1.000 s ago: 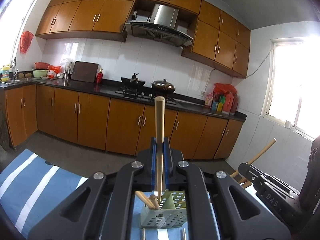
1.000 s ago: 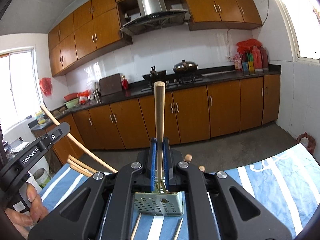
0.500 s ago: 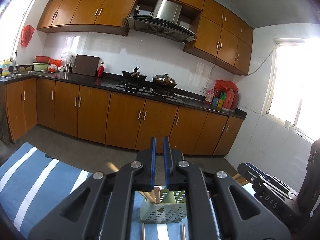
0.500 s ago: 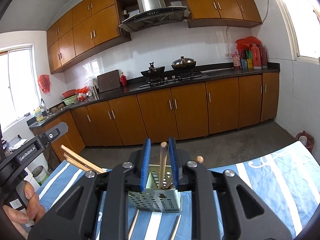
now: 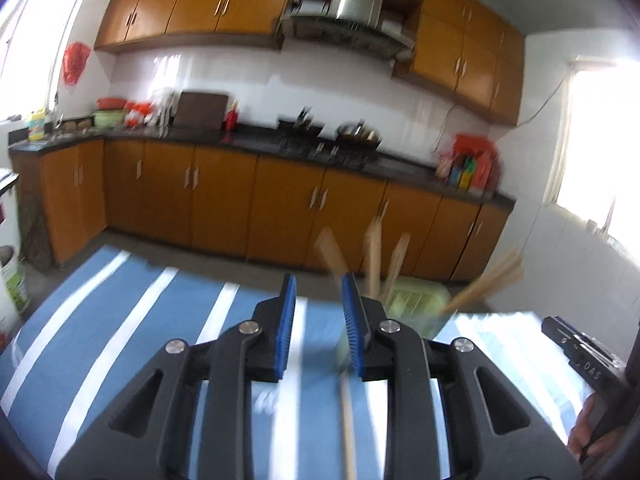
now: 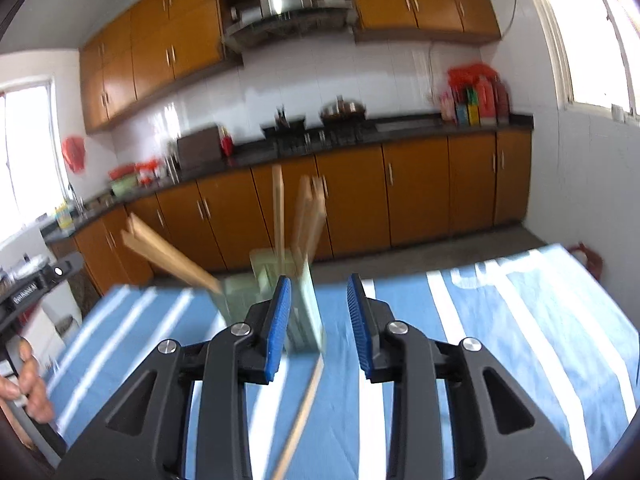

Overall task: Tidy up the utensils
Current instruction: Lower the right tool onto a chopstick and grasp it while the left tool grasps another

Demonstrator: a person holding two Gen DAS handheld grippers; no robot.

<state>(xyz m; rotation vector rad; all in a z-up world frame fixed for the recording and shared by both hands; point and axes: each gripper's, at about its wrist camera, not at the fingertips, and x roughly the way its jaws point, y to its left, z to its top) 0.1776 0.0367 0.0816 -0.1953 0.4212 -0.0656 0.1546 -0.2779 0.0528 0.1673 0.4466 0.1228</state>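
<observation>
A pale green perforated utensil holder (image 5: 416,300) stands on the blue striped cloth (image 5: 160,340) with several wooden chopsticks (image 5: 374,258) upright and leaning in it. My left gripper (image 5: 318,324) is open and empty, just left of the holder. In the right wrist view the holder (image 6: 280,296) sits just beyond my right gripper (image 6: 318,322), which is open and empty. A loose chopstick (image 6: 304,408) lies on the cloth below it; one also shows in the left wrist view (image 5: 347,424). Both views are blurred.
The other hand-held gripper shows at the right edge of the left view (image 5: 584,360) and the left edge of the right view (image 6: 32,288). Brown kitchen cabinets (image 5: 224,200) and a dark counter stand beyond the table's far edge.
Both grippers have let their chopsticks go into the holder, opened wide and pulled back. The left has swung left of the holder, the right slightly to its right.
</observation>
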